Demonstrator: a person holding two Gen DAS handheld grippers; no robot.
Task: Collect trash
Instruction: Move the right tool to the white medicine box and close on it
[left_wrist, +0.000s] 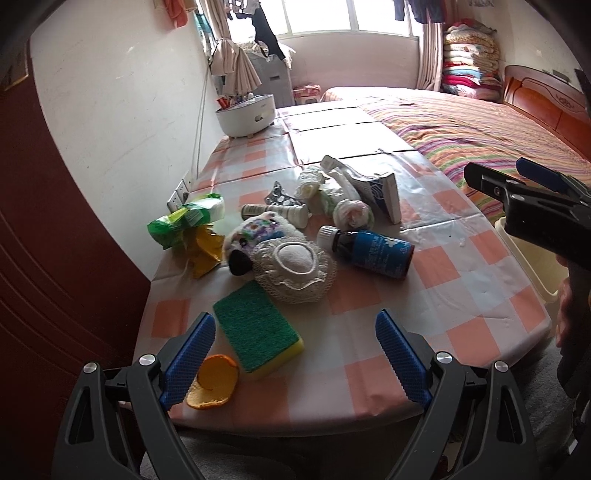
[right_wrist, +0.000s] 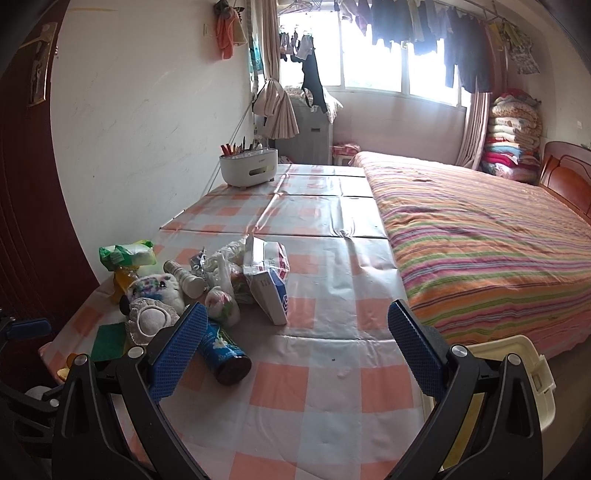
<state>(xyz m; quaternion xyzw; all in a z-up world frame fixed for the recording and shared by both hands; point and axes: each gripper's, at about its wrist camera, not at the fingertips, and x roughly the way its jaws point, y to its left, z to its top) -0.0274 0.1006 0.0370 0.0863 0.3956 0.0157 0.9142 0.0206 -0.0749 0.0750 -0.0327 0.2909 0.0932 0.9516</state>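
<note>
A pile of items lies on the checked table (left_wrist: 461, 273): an orange peel (left_wrist: 212, 382), a green-and-yellow sponge (left_wrist: 256, 330), a plush toy with a lace hat (left_wrist: 280, 254), a blue bottle (left_wrist: 373, 251), a green wrapper (left_wrist: 184, 219), a yellow wrapper (left_wrist: 205, 251), a white tube (left_wrist: 275, 212), crumpled plastic bags (left_wrist: 332, 192) and a torn carton (left_wrist: 380, 188). My left gripper (left_wrist: 295, 358) is open and empty over the near table edge, the sponge between its fingers. My right gripper (right_wrist: 295, 347) is open and empty above the table, the blue bottle (right_wrist: 221, 350) by its left finger.
A cream bin (right_wrist: 517, 354) stands at the table's right, next to a striped bed (right_wrist: 480, 240). A white pen caddy (right_wrist: 247, 168) sits at the far table end by the wall. A dark red door (left_wrist: 44, 258) is on the left.
</note>
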